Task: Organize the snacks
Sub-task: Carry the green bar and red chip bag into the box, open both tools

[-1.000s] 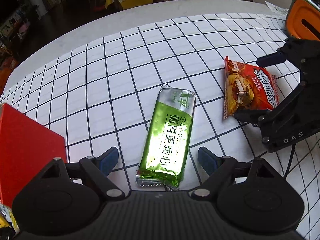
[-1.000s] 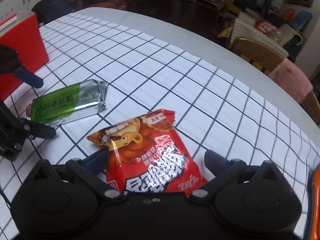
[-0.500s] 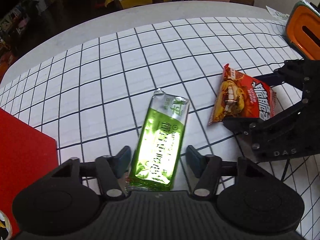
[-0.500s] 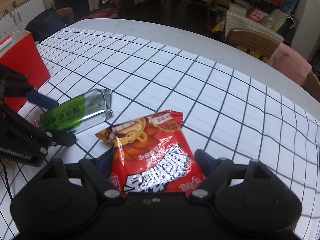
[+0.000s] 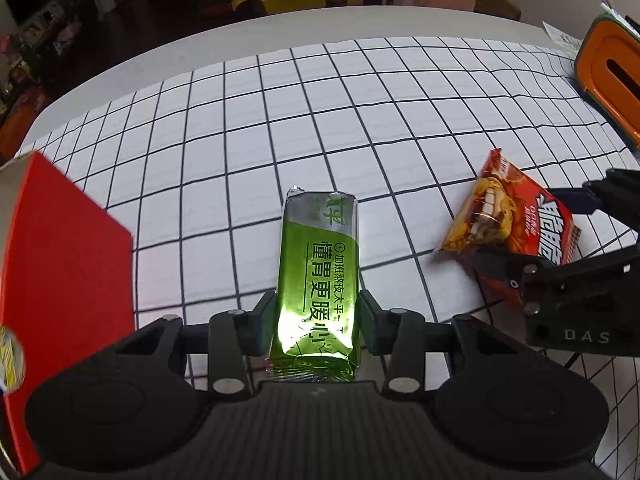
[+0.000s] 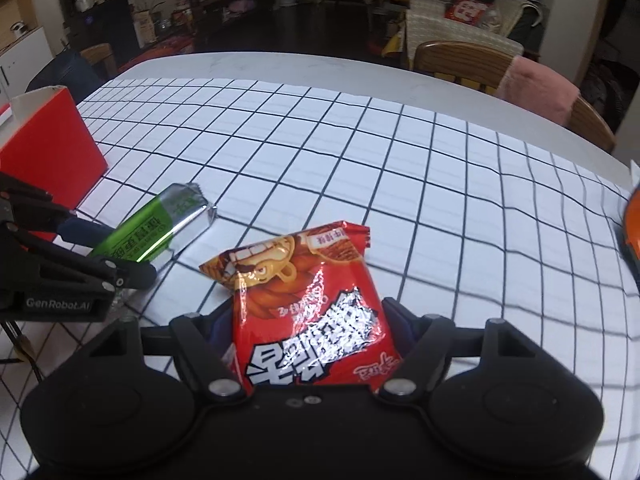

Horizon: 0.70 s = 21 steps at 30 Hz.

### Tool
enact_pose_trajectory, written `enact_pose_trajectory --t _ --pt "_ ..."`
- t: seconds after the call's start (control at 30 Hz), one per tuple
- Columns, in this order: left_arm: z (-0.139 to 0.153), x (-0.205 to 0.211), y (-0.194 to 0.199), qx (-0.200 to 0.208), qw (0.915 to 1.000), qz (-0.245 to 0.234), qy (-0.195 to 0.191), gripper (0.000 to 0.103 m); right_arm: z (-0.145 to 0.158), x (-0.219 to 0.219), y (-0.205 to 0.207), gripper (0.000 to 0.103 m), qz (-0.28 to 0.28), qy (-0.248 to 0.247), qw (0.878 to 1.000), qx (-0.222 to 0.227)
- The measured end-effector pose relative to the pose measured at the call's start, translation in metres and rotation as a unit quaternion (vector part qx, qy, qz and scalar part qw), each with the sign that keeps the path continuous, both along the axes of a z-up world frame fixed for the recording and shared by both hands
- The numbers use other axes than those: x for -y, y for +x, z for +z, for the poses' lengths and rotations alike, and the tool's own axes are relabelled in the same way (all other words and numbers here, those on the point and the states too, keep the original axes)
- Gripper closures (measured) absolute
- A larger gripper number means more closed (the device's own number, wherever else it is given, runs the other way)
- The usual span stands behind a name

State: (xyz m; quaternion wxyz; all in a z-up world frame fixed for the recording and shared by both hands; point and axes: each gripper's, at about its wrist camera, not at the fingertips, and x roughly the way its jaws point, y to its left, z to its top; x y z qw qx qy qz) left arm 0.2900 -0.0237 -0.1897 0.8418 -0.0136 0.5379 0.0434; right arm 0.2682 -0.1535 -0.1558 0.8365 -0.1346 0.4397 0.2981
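Observation:
My left gripper (image 5: 318,312) is shut on the near end of a long green snack pack (image 5: 318,264), which is lifted off the checked tablecloth (image 5: 320,100). My right gripper (image 6: 310,320) is shut on the near end of a red snack bag (image 6: 308,300), also raised. In the left wrist view the red bag (image 5: 512,224) and the right gripper (image 5: 576,256) are at the right. In the right wrist view the green pack (image 6: 160,232) and the left gripper (image 6: 108,252) are at the left.
A red box (image 5: 56,264) stands at the left edge of the table, also in the right wrist view (image 6: 44,148). An orange container (image 5: 608,76) is at the far right. Wooden chairs (image 6: 464,60) with a pink cloth (image 6: 540,88) stand behind the table.
Both grippers closed from open onto their snacks. The left shut on the green pack, the right on the red bag, and both packs lifted off the cloth.

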Motion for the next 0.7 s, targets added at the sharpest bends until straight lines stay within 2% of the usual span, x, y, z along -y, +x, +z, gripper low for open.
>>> enact_pose_trajectory --t 0.27,0.7 --pt "0.023 0.0 -0.038 0.021 0.9996 0.003 -0.016 0.061 0.03 0.003 -0.041 0.029 -0.01 0.009 1.0 0.008" --pt "0.052 -0.015 -0.103 0.03 0.9989 -0.009 -0.036 0.061 0.074 0.017 -0.108 0.029 -0.028 0.046 0.998 0.018"
